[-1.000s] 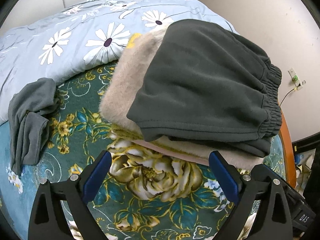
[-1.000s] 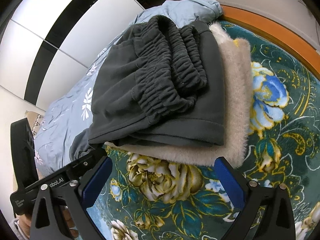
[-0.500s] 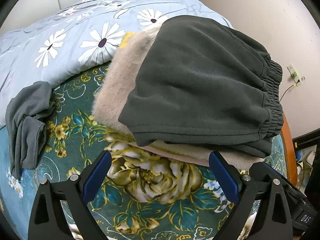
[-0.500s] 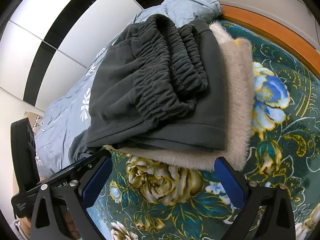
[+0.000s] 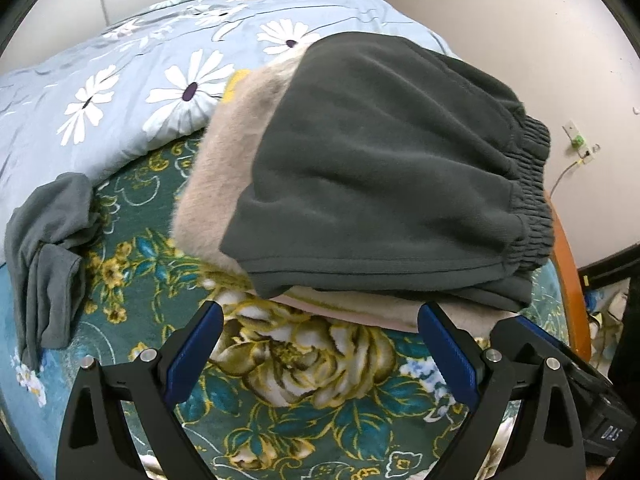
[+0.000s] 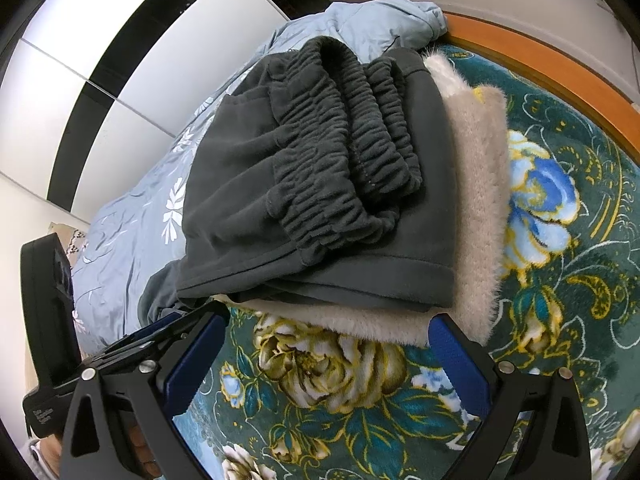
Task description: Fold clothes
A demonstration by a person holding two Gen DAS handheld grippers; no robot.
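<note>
Left wrist: folded dark pants atop beige garment.

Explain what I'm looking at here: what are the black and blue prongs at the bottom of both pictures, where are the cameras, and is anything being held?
No robot here: a person holds a two-finger claw in each hand, and each claw carries a fisheye camera looking forward along its fingers. The prongs are those fingers, with blue pads. One picture comes from the left claw, the other from the right claw. Both are open and hold nothing.

Ahead of them, on a green floral blanket, sits a stack of folded clothes: dark grey sweatpants with a gathered elastic waistband on top of a fuzzy beige garment. In the left view a loose grey garment lies crumpled to the side, apparently unfolded. Behind is a light blue daisy-print duvet.
</note>
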